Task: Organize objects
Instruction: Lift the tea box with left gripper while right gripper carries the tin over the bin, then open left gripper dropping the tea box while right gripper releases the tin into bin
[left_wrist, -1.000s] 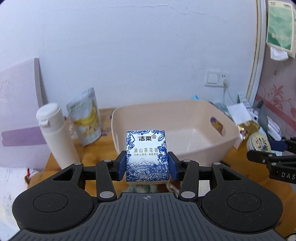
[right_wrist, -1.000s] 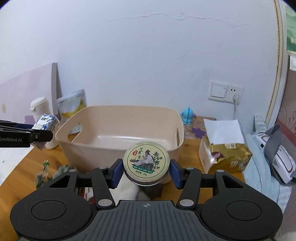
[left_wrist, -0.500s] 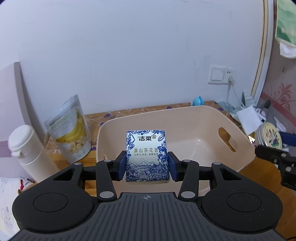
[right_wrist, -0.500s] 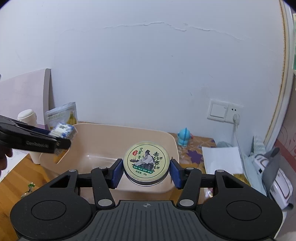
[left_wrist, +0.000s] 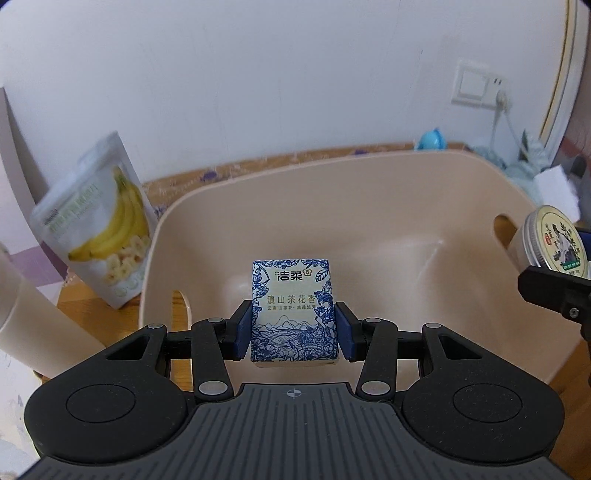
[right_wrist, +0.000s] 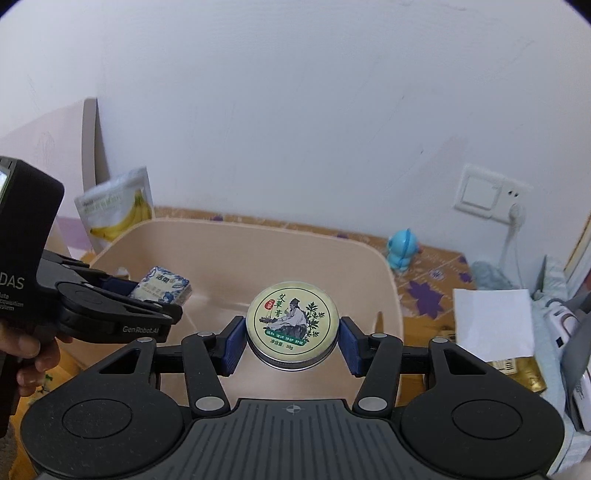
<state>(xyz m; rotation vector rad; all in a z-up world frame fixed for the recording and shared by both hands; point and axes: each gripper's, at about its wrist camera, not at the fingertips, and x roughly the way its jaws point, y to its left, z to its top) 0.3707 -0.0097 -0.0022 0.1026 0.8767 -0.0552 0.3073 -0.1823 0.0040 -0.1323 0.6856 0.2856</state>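
Note:
A blue-and-white tissue pack (left_wrist: 293, 314) is clamped in my left gripper (left_wrist: 293, 330), held above the left end of the beige plastic tub (left_wrist: 369, 177). The same pack (right_wrist: 162, 290) and left gripper (right_wrist: 147, 295) show in the right wrist view, over the tub (right_wrist: 258, 236). My right gripper (right_wrist: 291, 341) is shut on a round metal balm tin (right_wrist: 292, 328) with a pale green lid, above the tub's near right side. That tin (left_wrist: 552, 242) appears at the right edge of the left wrist view. The tub's inside looks bare.
A banana-chip pouch (left_wrist: 98, 221) leans on the wall left of the tub, beside a white bottle (left_wrist: 26, 306). A blue figurine (right_wrist: 402, 249), a white-and-gold package (right_wrist: 495, 328) and clutter lie right of it. A wall socket (right_wrist: 487, 197) has a cable plugged in.
Both grippers have moved forward and in over the tub, each still holding its object. The tub now fills more of both views.

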